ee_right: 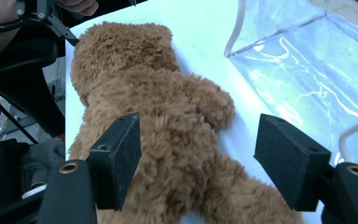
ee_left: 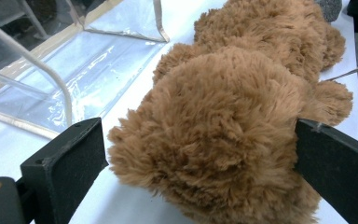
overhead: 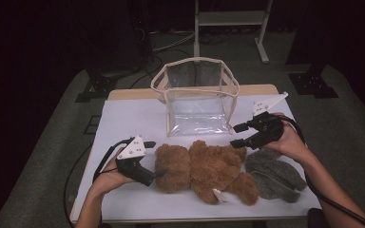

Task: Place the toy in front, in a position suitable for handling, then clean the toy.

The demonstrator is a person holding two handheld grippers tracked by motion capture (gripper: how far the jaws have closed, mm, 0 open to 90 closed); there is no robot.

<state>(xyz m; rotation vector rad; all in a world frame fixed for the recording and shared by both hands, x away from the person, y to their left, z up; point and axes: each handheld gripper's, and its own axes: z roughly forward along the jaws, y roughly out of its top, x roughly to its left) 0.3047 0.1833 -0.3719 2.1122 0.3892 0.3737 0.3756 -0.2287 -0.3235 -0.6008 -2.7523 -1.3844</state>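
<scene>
You worked under light that fell from above onto the white bench (overhead: 133,123), which glowed while the room around it sank into near black. In the high view the picture was soft and grainy. Glare streaked the clear plastic bag (ee_right: 307,70) in the right gripper view, and the bear's fur (ee_left: 223,130) stayed fairly sharp up close with only faint shadows.

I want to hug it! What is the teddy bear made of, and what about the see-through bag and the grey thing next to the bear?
The teddy bear looks like soft plush: brown, shaggy fibres all over. The see-through bag seems to be clear glossy plastic, since it shines and creases, with a beige fabric-like trim. The grey thing looks like fuzzy, matte wool or felt; which one is hard to tell.
</scene>
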